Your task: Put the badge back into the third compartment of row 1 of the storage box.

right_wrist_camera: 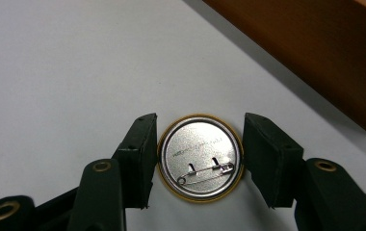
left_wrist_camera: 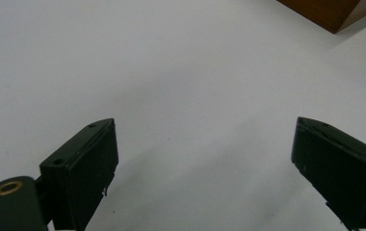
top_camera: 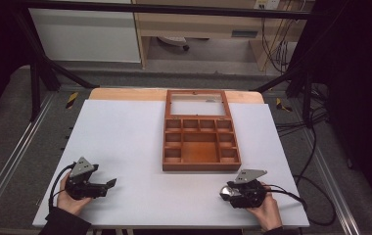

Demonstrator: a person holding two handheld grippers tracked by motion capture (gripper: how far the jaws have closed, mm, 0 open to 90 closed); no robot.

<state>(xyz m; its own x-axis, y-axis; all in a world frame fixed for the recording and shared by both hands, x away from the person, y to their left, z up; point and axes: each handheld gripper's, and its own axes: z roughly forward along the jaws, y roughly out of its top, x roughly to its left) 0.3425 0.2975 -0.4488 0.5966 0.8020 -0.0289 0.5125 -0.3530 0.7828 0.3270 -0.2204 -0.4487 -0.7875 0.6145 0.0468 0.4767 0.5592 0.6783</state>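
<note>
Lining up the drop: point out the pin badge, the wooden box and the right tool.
pin badge (right_wrist_camera: 200, 158): right gripper view, silver back.
wooden box (top_camera: 201, 167): high view, front wall.
right tool (right_wrist_camera: 199, 159): right gripper view, between its jaw tips.

Dim surroundings, bright white table (top_camera: 125, 147); soft shadows; gripper views slightly blurred; badge (right_wrist_camera: 200, 156) glints.

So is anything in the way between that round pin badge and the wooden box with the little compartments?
Nothing visible is. The badge sits between the jaws of the right gripper, pin side up, just in front of the wooden box. Bare white table lies between them. The box's near wall does stand up from the table, so the badge would probably have to go over it.
</note>
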